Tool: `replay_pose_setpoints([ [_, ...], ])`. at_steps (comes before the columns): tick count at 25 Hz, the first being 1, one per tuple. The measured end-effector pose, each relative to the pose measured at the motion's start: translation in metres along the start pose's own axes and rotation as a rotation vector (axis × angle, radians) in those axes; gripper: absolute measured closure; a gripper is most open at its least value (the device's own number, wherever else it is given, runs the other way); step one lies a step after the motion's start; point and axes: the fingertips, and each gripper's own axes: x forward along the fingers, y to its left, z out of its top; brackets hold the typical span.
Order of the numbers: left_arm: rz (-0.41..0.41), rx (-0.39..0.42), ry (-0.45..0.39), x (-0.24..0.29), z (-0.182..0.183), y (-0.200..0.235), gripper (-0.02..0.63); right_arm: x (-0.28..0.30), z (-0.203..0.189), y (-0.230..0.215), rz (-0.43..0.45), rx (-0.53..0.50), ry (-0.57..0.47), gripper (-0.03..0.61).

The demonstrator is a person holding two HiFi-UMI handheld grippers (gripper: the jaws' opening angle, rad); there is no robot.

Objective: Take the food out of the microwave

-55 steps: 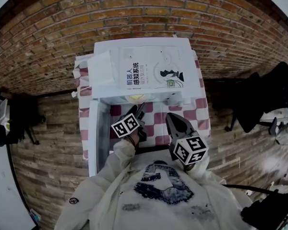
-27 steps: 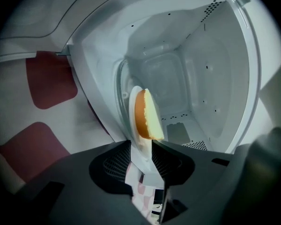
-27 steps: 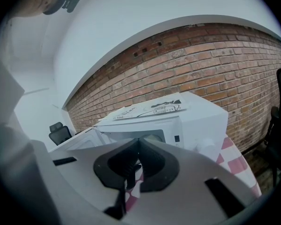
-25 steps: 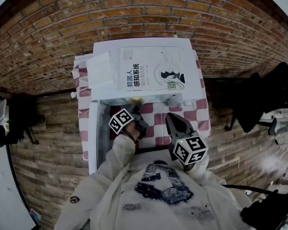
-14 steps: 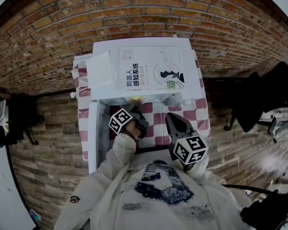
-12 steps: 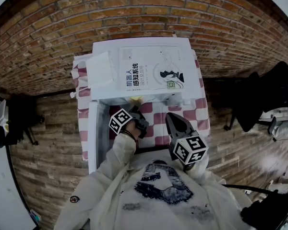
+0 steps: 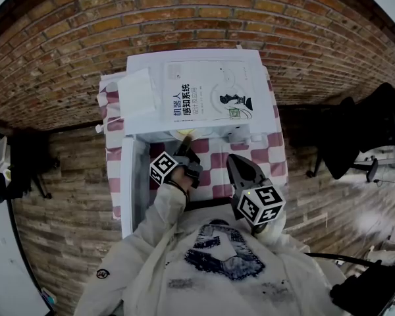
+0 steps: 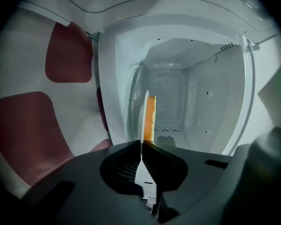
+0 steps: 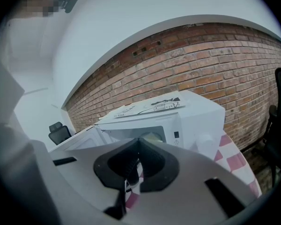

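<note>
Brick wall stands behind the work area and plank flooring surrounds it; a black office chair stands well apart at the right. At the centre is a surface covered with a red-and-white checked cloth. It carries a white microwave with its door swung open to the left. On the microwave top lies a book. Its large cover characters read 机器人感知系统; the smaller line beside them is too small to read with certainty. A folded white sheet lies beside the book on the left. The left gripper reaches into the open cavity. In the left gripper view its jaws are clenched on the rim of a white plate, which appears edge-on as a thin vertical line because the view is rolled. The food, an orange-yellow piece, lies on that plate inside the cavity, just beyond the jaw tips. The right gripper is held in front of the microwave, above the checked cloth and apart from the oven. In the right gripper view its jaws are clenched together with nothing between them. That view also shows the microwave front with a round knob. Above the knob sit small panel markings, too small to read.
</note>
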Motion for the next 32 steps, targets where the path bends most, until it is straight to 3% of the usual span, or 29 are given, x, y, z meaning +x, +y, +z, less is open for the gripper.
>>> replay_pose_setpoints([
  [21,-0.100,-0.060,-0.038,-0.009,-0.002,0.001,0.598,-0.017,-0.015,0.000,-0.015,-0.002,0.023,0.565],
  [26,-0.162,-0.066,-0.050,-0.013,-0.005,-0.009,0.598,-0.021,-0.019,-0.001,-0.001,-0.001,0.032,0.565],
  [32,-0.148,-0.035,-0.067,-0.025,-0.010,-0.009,0.598,-0.023,-0.020,-0.004,0.036,-0.001,0.036,0.565],
])
